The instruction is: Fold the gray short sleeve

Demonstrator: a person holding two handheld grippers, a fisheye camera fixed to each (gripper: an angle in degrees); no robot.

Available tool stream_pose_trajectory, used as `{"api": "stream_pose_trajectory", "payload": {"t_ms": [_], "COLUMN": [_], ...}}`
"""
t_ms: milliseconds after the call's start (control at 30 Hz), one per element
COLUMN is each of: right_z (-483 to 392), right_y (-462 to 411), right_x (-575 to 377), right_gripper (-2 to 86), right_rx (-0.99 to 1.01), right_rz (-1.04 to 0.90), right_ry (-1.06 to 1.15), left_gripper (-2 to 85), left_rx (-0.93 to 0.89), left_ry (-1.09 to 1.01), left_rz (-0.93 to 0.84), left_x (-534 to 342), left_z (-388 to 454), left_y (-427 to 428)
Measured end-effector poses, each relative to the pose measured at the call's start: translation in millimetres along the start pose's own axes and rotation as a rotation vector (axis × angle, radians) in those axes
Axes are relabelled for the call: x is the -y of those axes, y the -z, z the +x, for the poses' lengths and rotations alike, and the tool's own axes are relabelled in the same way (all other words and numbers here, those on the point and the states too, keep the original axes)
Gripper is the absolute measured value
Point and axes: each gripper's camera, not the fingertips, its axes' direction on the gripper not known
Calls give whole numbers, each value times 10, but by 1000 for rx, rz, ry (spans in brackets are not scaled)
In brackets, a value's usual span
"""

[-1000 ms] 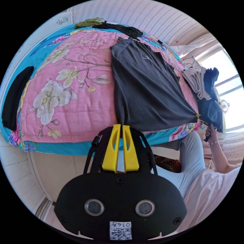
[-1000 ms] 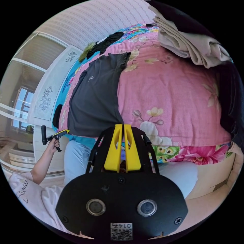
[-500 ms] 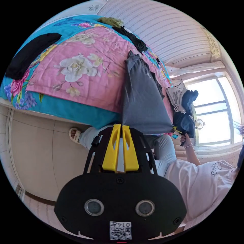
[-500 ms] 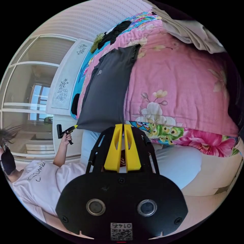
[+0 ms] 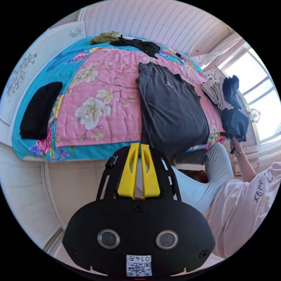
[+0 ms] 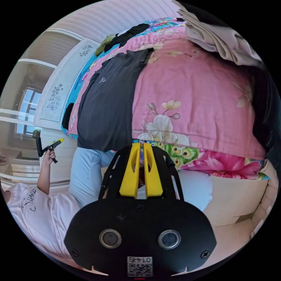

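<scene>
Lying flat on bed (image 5: 96,131), gray short sleeve (image 5: 171,111), beyond left hand-held gripper (image 5: 138,147).

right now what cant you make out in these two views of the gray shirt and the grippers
- Gray shirt hem, left gripper view: it drops over the bed edge, behind the left gripper.
- Same hem, right gripper view: partly behind the right gripper.
- Shirt's chest mark: too small to read.
- Folded beige cloth, right gripper view: cut off by the picture's rim.
- Dark clothes, left gripper view: glare from the window hides detail.
</scene>
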Motion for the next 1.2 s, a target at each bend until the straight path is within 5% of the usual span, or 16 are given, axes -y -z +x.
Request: {"api": "stream_pose_trajectory", "payload": {"t_ms": [300,567,733,1000,1200], "right_z": [-1272,-3146,-3526,-4369,-4913], "right_y": [-569,-1756,-2706,-2647,-3692], "right_x": [2324,4139,4553,4977,5054], "right_gripper": [19,66,38,14,8], "right_rx": [59,63,-23,130,-46], "right_rz": [37,-42,-261,-157,-351], "right_ry": [464,728,659,805,909], "left_gripper": [55,56,35,28,40], "left_rx": [62,-90,-155,-85,-38], "left_ry": [-30,71,132,265,453], "left_rz": [81,-22,3,184,91], "left_x": [1871,2437,2481,2488,2441], "left_z": [-64,-293,-386,-536,-704], "left_y": [-978,-1670,-1738,-1561,-2186]}}
